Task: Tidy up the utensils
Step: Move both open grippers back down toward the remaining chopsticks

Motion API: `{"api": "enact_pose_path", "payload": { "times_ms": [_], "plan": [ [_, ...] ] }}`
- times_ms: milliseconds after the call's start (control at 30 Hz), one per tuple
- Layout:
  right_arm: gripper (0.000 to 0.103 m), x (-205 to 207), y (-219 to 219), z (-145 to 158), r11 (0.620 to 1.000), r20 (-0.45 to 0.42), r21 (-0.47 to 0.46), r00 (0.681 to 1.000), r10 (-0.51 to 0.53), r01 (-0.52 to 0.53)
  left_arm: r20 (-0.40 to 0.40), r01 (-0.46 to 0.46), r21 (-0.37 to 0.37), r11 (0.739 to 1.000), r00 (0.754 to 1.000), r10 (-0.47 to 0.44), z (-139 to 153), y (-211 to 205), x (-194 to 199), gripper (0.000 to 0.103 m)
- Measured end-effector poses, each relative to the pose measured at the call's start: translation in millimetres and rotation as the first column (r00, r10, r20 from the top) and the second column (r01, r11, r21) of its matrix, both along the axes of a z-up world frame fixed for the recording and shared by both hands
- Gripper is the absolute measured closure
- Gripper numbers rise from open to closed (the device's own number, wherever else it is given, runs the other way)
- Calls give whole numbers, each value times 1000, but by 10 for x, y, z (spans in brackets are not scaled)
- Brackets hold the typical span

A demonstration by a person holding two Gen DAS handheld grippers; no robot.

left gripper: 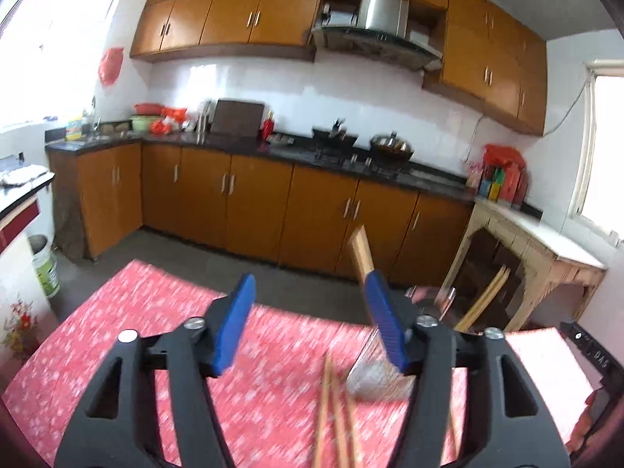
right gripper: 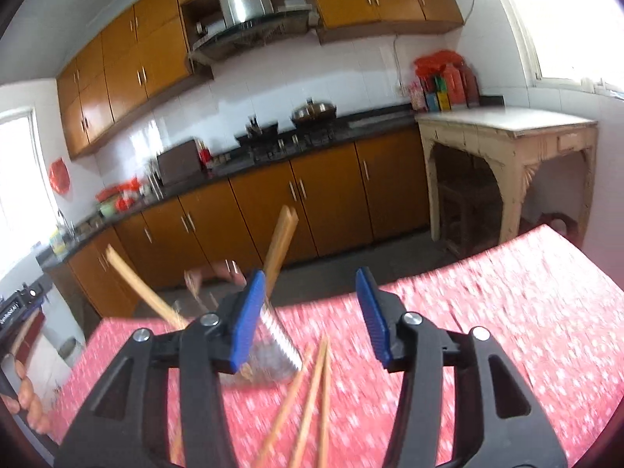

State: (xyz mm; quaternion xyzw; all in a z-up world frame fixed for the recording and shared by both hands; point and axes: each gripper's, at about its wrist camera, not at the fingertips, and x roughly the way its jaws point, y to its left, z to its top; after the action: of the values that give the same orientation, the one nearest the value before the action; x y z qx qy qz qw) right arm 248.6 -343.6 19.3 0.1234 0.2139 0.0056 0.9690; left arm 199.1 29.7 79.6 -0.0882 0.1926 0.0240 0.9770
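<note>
Chopsticks of pale wood lie loose on the red patterned tablecloth, just beside the ribbed metal holder with wooden sticks standing in it. Left gripper and right gripper both gape empty. Blur suggests haste: a jaw could clip the holder and tip it.

1. One metal utensil holder, ridged and silver, stands on the table at lower centre of the right wrist view.
2. Two bundles of wooden chopsticks stick out of it: one rising at centre, one leaning to the left.
3. About three loose chopsticks lie at the bottom centre; blur makes the count uncertain.
4. Two claws: the left claw and the right claw.
5. One red patterned tablecloth.
</note>
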Motion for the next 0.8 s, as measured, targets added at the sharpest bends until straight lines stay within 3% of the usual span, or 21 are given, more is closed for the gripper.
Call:
{"api": "enact_pose_path", "payload": {
  "times_ms": [100, 200, 300, 367, 467, 667, 800],
  "plan": [
    [49, -123, -12, -379, 1000, -102, -23, 995, 7, -9, -112, 16, 34, 999, 994, -13, -379, 79, -65, 26],
    [51, -181, 7, -855, 998, -234, -49, 972, 15, -27, -247, 37, 68, 997, 969, -19, -872, 106, -78, 21],
    [72, -165, 53, -1303, 997, -355, -34, 933, 52, -69, -324, 53, 90, 995, 946, -21, -1193, 98, -98, 13],
    [76, -152, 117, -1479, 995, -401, -15, 912, 80, -94, -357, 63, 117, 991, 934, -17, -1353, 45, -95, 10],
    [77, -168, 233, -1591, 992, -414, -28, 905, 101, -123, -366, 89, 159, 983, 930, -25, -1467, -45, -115, 2],
    [77, -64, 420, -1679, 985, -445, -73, 889, 106, -154, -412, 119, 211, 970, 911, -22, -1566, -203, -84, 2],
    [77, -33, 491, -1711, 980, -444, -117, 891, 91, -159, -412, 148, 192, 970, 909, -57, -1602, -222, -132, 2]
  ]
}}
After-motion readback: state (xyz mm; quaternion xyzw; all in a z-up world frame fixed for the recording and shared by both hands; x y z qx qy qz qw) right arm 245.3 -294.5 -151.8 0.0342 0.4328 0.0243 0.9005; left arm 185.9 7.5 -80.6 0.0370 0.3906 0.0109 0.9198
